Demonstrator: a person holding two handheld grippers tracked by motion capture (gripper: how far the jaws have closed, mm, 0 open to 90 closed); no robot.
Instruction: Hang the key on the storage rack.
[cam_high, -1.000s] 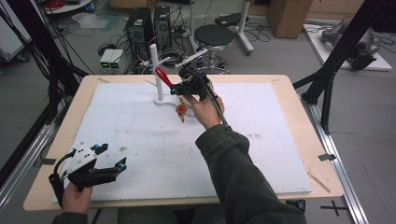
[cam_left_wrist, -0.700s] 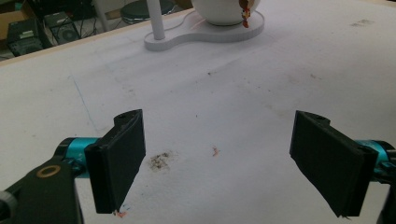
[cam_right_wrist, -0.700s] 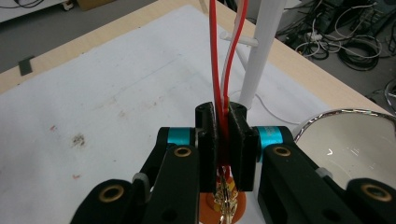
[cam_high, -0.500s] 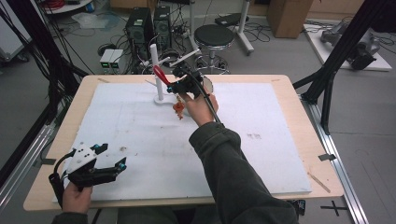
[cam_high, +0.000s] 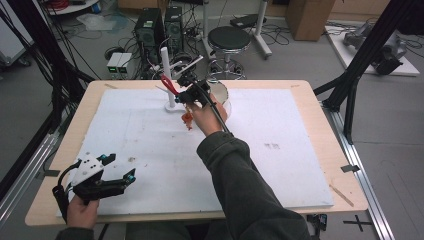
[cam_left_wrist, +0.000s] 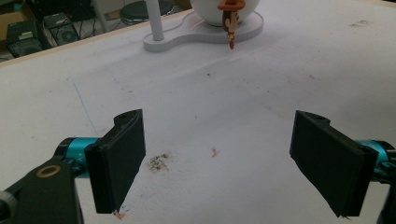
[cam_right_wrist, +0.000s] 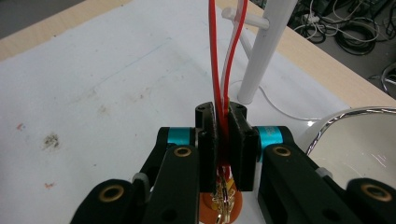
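White-covered counter (cam_high: 280, 165). Right tool (cam_right_wrist: 223, 140) pinches a thin red looped strap (cam_right_wrist: 215, 56) carrying a small orange figure charm (cam_high: 188, 119); light, floppy, dangles below. Left tool (cam_left_wrist: 224, 163) spread, empty.

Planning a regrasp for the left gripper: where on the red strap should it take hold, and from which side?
Probably the red strap above the right gripper, whose jaws are shut on its lower end. The loop rises flat and narrow beside the white post, so approach from the side away from the post, jaws across the flat faces.

overhead forward-down, two low views, table (cam_high: 300, 125) shared
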